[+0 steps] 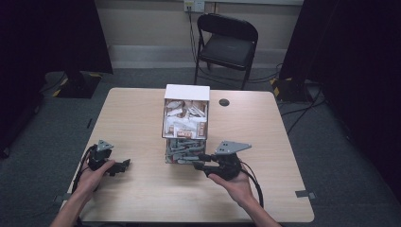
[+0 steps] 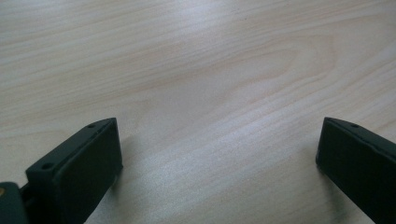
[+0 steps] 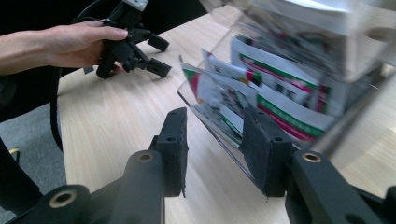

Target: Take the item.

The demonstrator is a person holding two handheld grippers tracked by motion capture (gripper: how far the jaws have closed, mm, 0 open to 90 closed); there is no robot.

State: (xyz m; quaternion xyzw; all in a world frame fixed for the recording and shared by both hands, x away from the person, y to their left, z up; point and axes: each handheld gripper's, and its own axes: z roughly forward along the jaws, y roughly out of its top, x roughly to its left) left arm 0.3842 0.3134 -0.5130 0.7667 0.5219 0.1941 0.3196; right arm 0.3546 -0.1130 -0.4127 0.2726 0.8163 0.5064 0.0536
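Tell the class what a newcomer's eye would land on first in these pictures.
A clear box crammed with packets stands mid-table, white ones above and green-striped ones in its lower part. The right gripper reaches at that lower part, jaws apart beside its clear front wall. The left gripper rests open on the table at the left.

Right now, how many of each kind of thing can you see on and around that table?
Claws in the person's hands: 2 (left claw, right claw)
Clear two-level box of packets: 1
Wooden table: 1
Black folding chair: 1
Small dark round spot on the table: 1
Total: 6
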